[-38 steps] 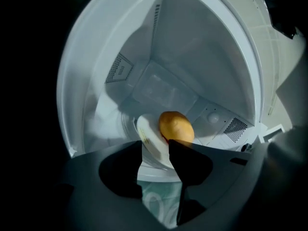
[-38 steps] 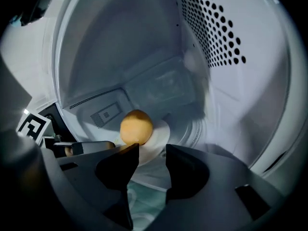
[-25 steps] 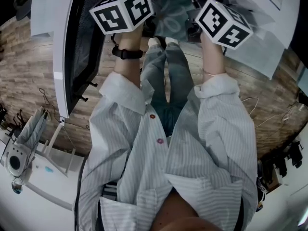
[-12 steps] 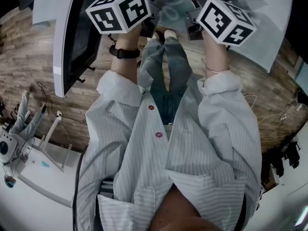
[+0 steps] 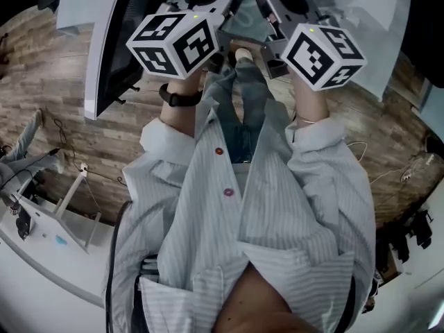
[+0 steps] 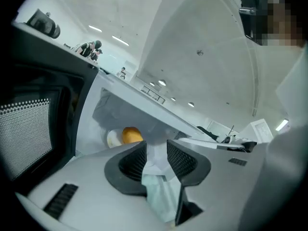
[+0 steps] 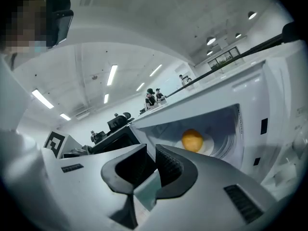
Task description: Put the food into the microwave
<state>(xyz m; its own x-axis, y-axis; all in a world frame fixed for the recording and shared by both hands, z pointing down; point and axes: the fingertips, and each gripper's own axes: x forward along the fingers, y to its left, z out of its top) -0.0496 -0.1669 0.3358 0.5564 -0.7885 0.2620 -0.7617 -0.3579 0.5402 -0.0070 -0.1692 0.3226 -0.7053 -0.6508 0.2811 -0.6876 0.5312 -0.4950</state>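
Observation:
An orange round food [image 6: 131,134] lies on a white plate [image 6: 113,138] inside the open microwave, which is also in the right gripper view, food [image 7: 192,140] on plate [image 7: 208,146]. My left gripper [image 6: 156,160] points at the cavity from outside. Its jaws are closing with a clear gap and nothing between them. My right gripper [image 7: 153,165] also points in. Its jaws are closing to a narrow gap, with nothing between them. In the head view both marker cubes, left [image 5: 173,40] and right [image 5: 320,54], are raised in front of the person's chest.
The microwave door [image 5: 114,54] stands swung open at the left, its dark mesh window [image 6: 29,124] close beside the left gripper. The white cavity wall [image 7: 231,129] is at the right. A wood-pattern floor [image 5: 48,109] and a white table edge [image 5: 48,255] lie below.
In the head view both marker cubes have drawn a little closer together and the grey gripper bodies now show above them. The open door has shifted up and left in the picture.

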